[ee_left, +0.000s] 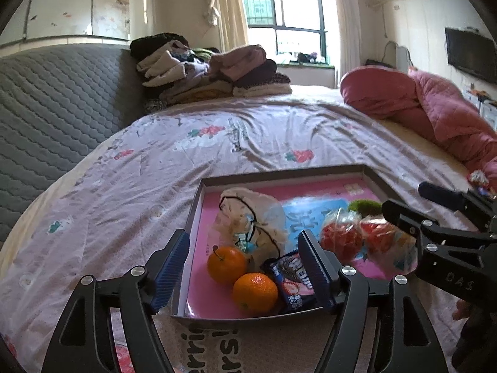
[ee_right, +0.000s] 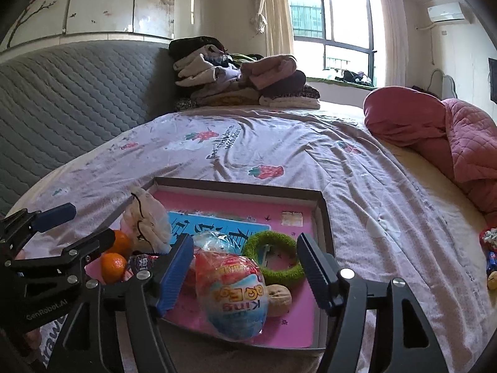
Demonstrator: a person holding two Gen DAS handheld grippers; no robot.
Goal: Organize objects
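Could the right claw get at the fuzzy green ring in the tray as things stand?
Probably yes. The right claw is open above the tray, and the fuzzy green ring lies just ahead between its fingers. Only the wrapped egg-shaped toy beside the ring crowds the left finger's path.

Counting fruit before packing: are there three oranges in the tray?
No, only two oranges lie in the tray, beside the cookie packet.
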